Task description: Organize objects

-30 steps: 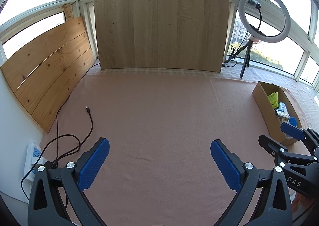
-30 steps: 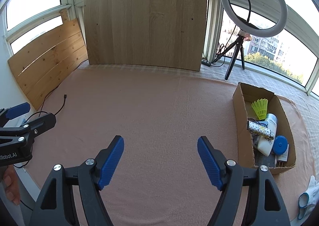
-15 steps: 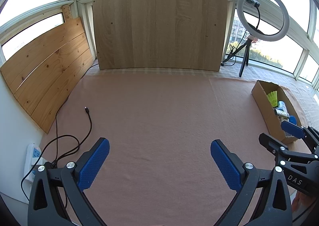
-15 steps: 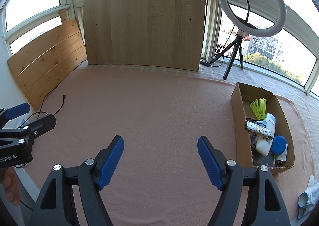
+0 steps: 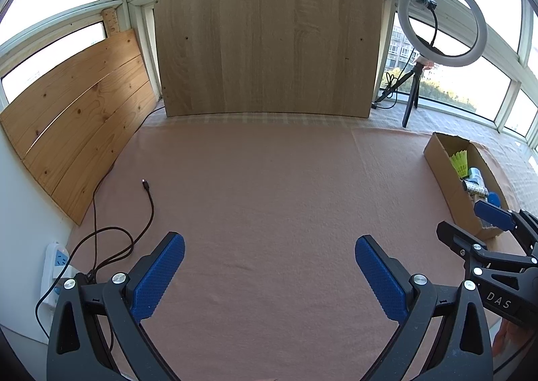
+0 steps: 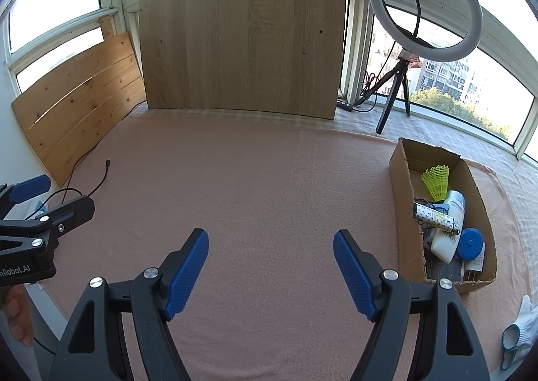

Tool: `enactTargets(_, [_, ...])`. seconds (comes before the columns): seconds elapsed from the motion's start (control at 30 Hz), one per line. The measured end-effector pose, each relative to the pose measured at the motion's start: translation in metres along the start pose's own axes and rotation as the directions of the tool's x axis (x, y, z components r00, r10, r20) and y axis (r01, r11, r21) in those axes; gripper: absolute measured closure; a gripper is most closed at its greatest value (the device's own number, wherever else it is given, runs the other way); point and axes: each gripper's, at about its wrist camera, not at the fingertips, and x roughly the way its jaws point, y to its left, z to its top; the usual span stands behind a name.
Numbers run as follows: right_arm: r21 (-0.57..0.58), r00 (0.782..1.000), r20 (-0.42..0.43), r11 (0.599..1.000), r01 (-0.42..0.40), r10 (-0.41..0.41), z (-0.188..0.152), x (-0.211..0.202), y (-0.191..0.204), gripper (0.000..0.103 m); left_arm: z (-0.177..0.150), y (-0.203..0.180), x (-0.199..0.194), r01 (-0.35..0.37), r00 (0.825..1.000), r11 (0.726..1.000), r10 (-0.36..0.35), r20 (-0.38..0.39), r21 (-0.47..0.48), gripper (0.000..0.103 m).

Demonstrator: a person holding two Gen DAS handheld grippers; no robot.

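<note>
A cardboard box [image 6: 405, 213] stands at the right of the pink cloth; it also shows in the left wrist view [image 5: 444, 172]. Inside lie a yellow shuttlecock [image 6: 436, 182], a white bottle [image 6: 449, 229], a patterned tube [image 6: 435, 218] and a blue round lid [image 6: 470, 243]. My left gripper [image 5: 269, 263] is open and empty above the cloth near its front edge. My right gripper [image 6: 270, 260] is open and empty, left of the box. Each gripper shows at the edge of the other's view.
A wooden board [image 5: 265, 35] leans at the back and a plank panel [image 5: 77, 112] at the left. A ring light on a tripod [image 6: 423, 8] stands back right. A black cable [image 5: 148, 199] and a power strip [image 5: 55, 266] lie at the left. A white glove [image 6: 519, 327] lies front right.
Both grippers have drawn back and risen slightly; the scene looks a little farther away. Both stay open and empty.
</note>
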Motion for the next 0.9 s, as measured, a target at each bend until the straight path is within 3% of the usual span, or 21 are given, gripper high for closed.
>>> enactTargets(0.9, [0.002, 1.0, -0.002, 1.0, 0.004, -0.004, 0.0008, 0.0015, -0.0044, 0.029, -0.002, 0.0017, 0.0039, 0.006, 1.0, 1.0, -0.006, -0.006, 0.004, 0.0])
